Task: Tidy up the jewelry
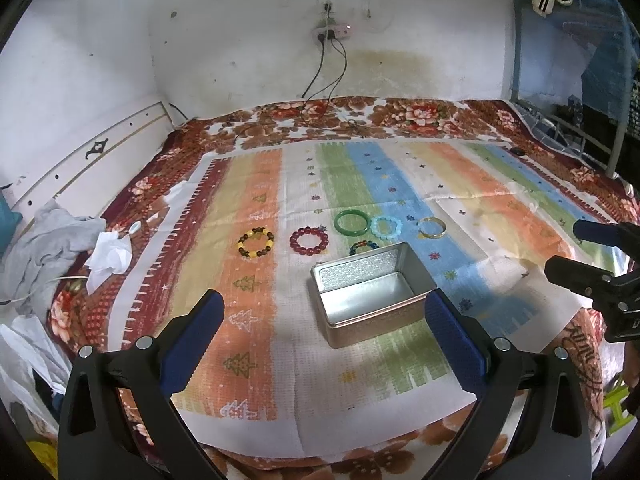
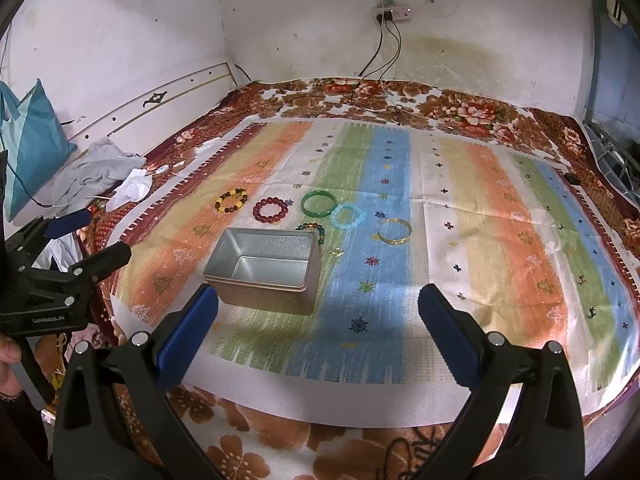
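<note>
On the striped mat [image 2: 460, 240], the tin [image 2: 266, 270] sits ahead of both spread hand-held grippers [image 2: 318, 320].

Light is soft and even, a little dim. Soft shadows fall on the striped cloth [image 2: 400, 240] just ahead of each gripper. The metal tin [image 1: 372, 296] shines mildly inside. Strong fisheye bending, dark corners; edges slightly blurred.
</note>
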`<state>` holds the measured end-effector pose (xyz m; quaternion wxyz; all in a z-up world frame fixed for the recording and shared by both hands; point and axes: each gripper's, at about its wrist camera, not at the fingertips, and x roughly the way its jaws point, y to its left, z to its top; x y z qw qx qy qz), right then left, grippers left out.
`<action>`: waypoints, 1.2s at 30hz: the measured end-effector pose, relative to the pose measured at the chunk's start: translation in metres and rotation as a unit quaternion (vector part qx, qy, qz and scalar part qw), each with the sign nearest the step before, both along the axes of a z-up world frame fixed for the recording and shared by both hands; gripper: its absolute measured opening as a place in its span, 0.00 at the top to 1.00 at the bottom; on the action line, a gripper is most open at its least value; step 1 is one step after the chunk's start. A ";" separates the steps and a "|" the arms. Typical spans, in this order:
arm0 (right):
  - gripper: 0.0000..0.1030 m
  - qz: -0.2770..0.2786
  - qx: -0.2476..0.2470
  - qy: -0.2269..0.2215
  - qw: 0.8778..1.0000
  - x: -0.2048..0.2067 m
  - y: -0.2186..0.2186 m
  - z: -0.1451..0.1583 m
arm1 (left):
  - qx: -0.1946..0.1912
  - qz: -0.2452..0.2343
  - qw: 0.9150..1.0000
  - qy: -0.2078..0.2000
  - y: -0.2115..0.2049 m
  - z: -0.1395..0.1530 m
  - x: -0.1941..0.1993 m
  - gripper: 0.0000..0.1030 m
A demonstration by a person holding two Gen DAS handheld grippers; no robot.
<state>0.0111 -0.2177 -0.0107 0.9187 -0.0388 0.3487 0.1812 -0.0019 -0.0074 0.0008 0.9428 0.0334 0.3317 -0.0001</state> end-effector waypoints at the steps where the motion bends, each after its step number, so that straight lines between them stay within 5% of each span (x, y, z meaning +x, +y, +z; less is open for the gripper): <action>1: 0.04 -0.001 0.001 0.000 1.000 0.000 0.000 0.001 | -0.001 -0.002 1.000 0.002 0.000 0.000 0.000 0.05; 15: 0.04 0.001 0.001 -0.002 1.000 0.001 -0.001 0.004 | -0.016 0.008 0.999 -0.031 0.008 0.010 -0.001 0.05; 21: 0.04 0.000 0.001 -0.003 1.000 0.002 -0.001 0.003 | 0.002 0.009 1.000 -0.022 0.004 0.005 0.003 0.05; 36: 0.04 -0.006 -0.002 0.000 1.000 0.021 -0.001 -0.002 | -0.022 0.017 1.000 -0.009 0.017 -0.006 0.017 0.05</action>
